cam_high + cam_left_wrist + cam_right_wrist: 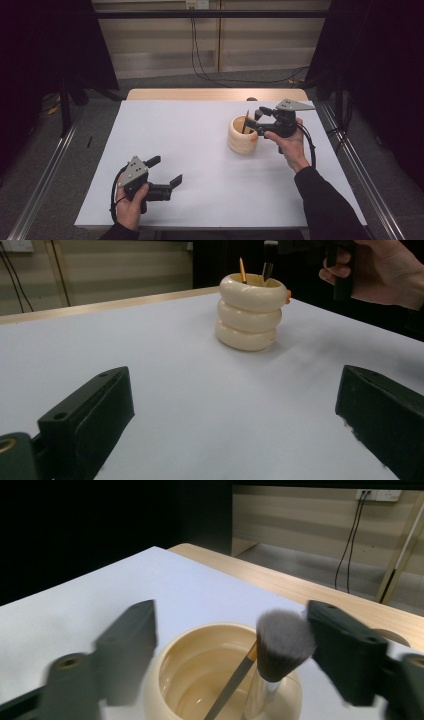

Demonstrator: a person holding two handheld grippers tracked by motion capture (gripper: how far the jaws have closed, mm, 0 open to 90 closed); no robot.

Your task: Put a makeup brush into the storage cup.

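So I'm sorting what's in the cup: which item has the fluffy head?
The makeup brush, standing by the right tool; the slim orange-tipped stick beside it has none.

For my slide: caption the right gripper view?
Open right gripper above cream holder containing a makeup brush.

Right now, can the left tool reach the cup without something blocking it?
Probably yes. Only bare white table lies between the open left tool and the cup. The right tool hovers over the cup's rim, so both could collide there.
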